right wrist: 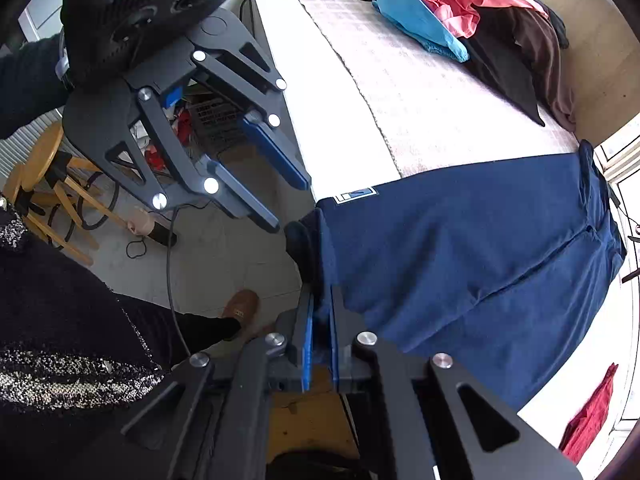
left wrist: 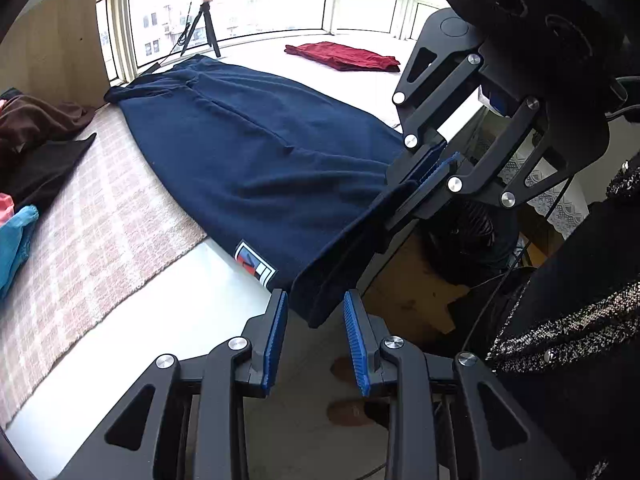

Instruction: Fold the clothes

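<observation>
A navy blue garment (left wrist: 256,160) with a small square label (left wrist: 254,263) lies spread on the table, its near hem hanging over the front edge. My right gripper (left wrist: 434,170) is shut on the hem's corner; in the right wrist view (right wrist: 320,312) its blue pads clamp the navy cloth (right wrist: 460,248). My left gripper (left wrist: 316,300) is open, its blue pads on either side of the hanging hem corner (left wrist: 328,280), not closed on it. In the right wrist view the left gripper (right wrist: 294,206) shows open just left of the hem.
A pink checked cloth (left wrist: 92,240) covers the table's left part. A pile of brown, black, pink and light blue clothes (right wrist: 480,28) lies at the far end. A folded red garment (left wrist: 344,56) lies by the window. A wooden stool (right wrist: 44,168) stands on the floor.
</observation>
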Demonstrator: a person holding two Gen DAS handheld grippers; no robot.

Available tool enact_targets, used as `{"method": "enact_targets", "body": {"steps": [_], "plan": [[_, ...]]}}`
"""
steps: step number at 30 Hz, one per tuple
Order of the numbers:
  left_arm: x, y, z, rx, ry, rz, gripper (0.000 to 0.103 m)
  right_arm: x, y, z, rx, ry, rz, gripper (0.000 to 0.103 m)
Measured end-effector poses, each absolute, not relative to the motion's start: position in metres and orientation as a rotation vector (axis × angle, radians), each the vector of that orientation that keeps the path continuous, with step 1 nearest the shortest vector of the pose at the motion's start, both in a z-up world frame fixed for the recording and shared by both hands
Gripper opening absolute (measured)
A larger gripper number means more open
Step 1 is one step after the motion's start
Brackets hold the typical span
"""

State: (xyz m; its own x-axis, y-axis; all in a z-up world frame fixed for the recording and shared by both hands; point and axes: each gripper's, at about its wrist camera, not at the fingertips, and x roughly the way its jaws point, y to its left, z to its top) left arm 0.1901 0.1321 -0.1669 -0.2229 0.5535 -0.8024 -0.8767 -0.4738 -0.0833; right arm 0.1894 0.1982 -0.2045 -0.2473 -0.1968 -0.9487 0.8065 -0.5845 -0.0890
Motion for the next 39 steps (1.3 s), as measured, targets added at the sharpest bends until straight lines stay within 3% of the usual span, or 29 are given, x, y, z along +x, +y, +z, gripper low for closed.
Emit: {"method": "enact_targets", "body": {"steps": [8,10,11,15,21,24,25,27,34,39], "plan": [[0.186,0.141,-0.165,-0.965,0.499,1.823,0.028,0.186,0.187,-0.186,1.26,0.819,-1.939,0.006],[0.188,0.142,-0.169,-0.977,0.488,1.822,0.015,0.181,0.186,-0.179,1.254,0.798,-1.96,0.006],[0.188,0.142,-0.171,-0.994,0.474,1.816,0.004,0.18,0.188,-0.176,1.253,0.77,-1.971,0.006],[0.197,0.134,-0.178,-1.05,0.452,1.848,0.002,0.18,0.186,-0.183,1.287,0.722,-1.974,0.008],[0.239,0.116,-0.235,-1.303,0.48,1.704,0.007,0.202,0.249,-0.212,1.573,0.347,-1.966,0.033],[0.226,0.101,-0.229,-1.324,0.359,1.804,0.009,0.214,0.303,-0.222,1.676,0.113,-2.108,0.034],[0.217,0.096,-0.22,-1.291,0.315,1.872,0.012,0.215,0.316,-0.225,1.698,0.013,-2.137,0.034],[0.205,0.097,-0.204,-1.183,0.313,1.971,0.028,0.218,0.33,-0.228,1.696,-0.131,-2.162,0.034],[0.201,0.141,-0.208,-0.955,0.629,1.925,0.033,0.213,0.281,-0.219,1.597,-0.066,-2.073,0.034],[0.208,0.15,-0.223,-0.946,0.715,1.904,0.033,0.219,0.293,-0.22,1.64,-0.082,-2.097,0.034]]}}
